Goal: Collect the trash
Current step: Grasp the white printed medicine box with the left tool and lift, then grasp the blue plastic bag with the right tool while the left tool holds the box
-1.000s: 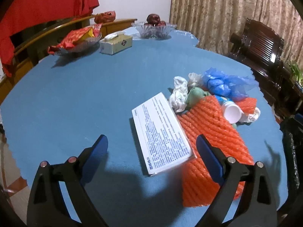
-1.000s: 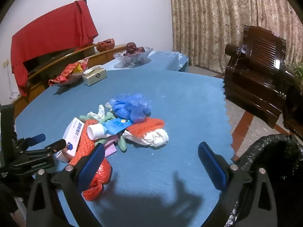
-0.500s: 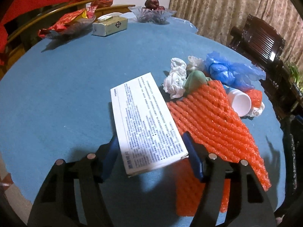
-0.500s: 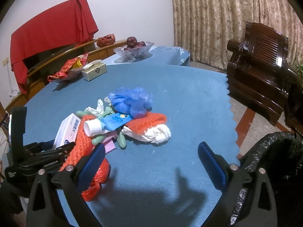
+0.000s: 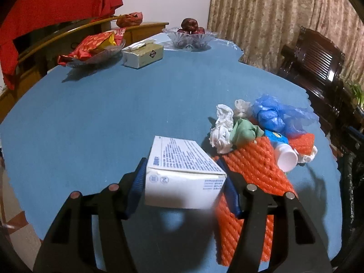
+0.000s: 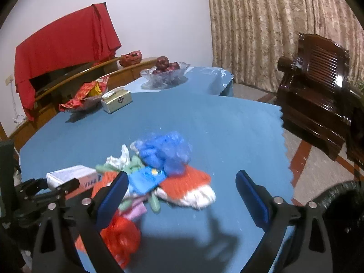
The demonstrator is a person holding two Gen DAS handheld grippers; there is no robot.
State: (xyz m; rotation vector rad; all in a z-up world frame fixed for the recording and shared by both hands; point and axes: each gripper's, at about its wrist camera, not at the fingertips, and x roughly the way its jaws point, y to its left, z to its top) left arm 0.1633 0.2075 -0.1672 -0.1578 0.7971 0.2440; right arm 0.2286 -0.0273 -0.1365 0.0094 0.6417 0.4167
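The white carton (image 5: 185,170) is clamped across its short end by the left gripper (image 5: 185,188), raised off the counter (image 5: 113,113) — judged light, crushable. The right gripper (image 6: 182,195) is spread wide, empty.

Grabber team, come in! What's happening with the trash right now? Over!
Left gripper shut on white box, lifted. Right gripper open over trash pile. Black trash bag at right; path clear.
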